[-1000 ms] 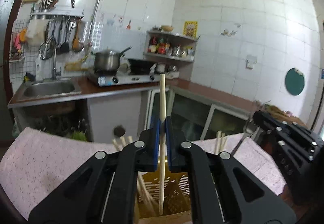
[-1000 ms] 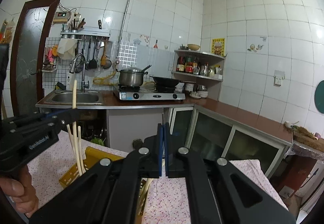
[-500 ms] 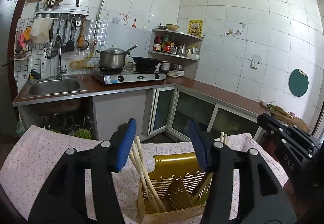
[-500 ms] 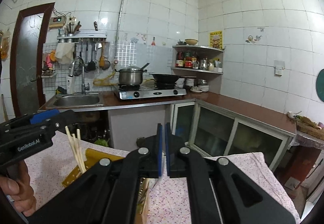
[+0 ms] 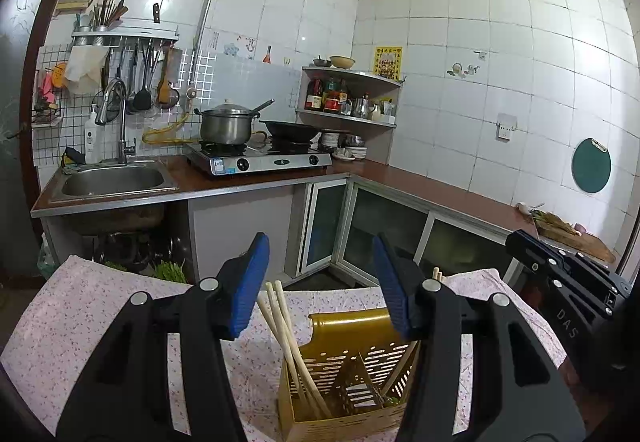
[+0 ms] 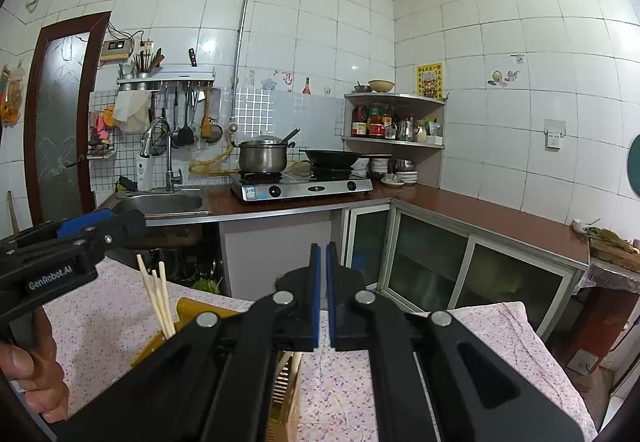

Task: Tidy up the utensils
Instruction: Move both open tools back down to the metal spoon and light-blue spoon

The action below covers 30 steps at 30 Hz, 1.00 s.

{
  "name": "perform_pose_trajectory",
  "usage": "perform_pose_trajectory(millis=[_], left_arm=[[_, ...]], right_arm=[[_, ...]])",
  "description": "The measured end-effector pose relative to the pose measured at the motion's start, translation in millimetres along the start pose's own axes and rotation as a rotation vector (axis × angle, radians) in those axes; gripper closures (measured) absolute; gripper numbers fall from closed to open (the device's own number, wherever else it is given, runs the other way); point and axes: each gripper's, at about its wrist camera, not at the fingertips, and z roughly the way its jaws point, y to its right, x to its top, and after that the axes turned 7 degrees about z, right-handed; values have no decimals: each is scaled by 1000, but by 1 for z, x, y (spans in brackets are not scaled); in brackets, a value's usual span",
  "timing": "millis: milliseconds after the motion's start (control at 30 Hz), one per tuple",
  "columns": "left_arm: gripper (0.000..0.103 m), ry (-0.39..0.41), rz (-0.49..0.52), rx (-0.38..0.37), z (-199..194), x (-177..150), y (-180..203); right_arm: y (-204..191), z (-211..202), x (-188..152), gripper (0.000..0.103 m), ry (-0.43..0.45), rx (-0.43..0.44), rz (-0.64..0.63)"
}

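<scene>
**A:** Where are things standing with the chopsticks (image 5: pixel 286 326)?

**B:** They are leaning in the left compartment of the yellow slotted holder (image 5: pixel 352 370), which is sitting on the flowered tablecloth (image 5: pixel 92 318). The left gripper (image 5: pixel 320 282) is hovering just above it with its jaws spread and nothing between the blue pads (image 5: pixel 248 282). The jaws have just been opening, so I am reading this as the release of a stick into the holder.

**A:** And the other claw?

**B:** The right gripper (image 6: pixel 323 294) is pressed together and pinching nothing, waiting over the cloth beside the holder.

**A:** So what is making this step go well?

**B:** Lifting straight up, I'd say, while keeping the jaws wide, so that neither pad is catching the tall stick ends and tipping the holder. More sticks (image 5: pixel 437 273) are poking up behind the right pad, so I am judging that side the tighter one.

**A:** Anything risky?

**B:** The holder is looking light and its load is leaning, so a sideways brush is probably enough to shift it
</scene>
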Motion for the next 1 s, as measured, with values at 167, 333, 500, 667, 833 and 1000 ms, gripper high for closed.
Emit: perform_pose_trajectory(millis=[167,333,500,667,833,1000], left_arm=[[51,12,10,-4,-8,6,1],[51,22,34,35,-26,15,-1],[49,-60,58,80,-51,1,-19],[48,-253,32,97,-72,-64,-42],[48,-437,-23,94,-89,-140,-56],[48,-529,-53,51,-104,-183,-53]], right_arm=[[-2,-1,2,99,-9,-1,-3],[-6,-7,5,100,-34,7,-17],[4,-27,-6,99,-97,-15,4],[11,-47,-53,99,-259,-34,27],[3,-66,-122,68,-447,-13,65],[-31,-75,-173,69,-578,45,18]])
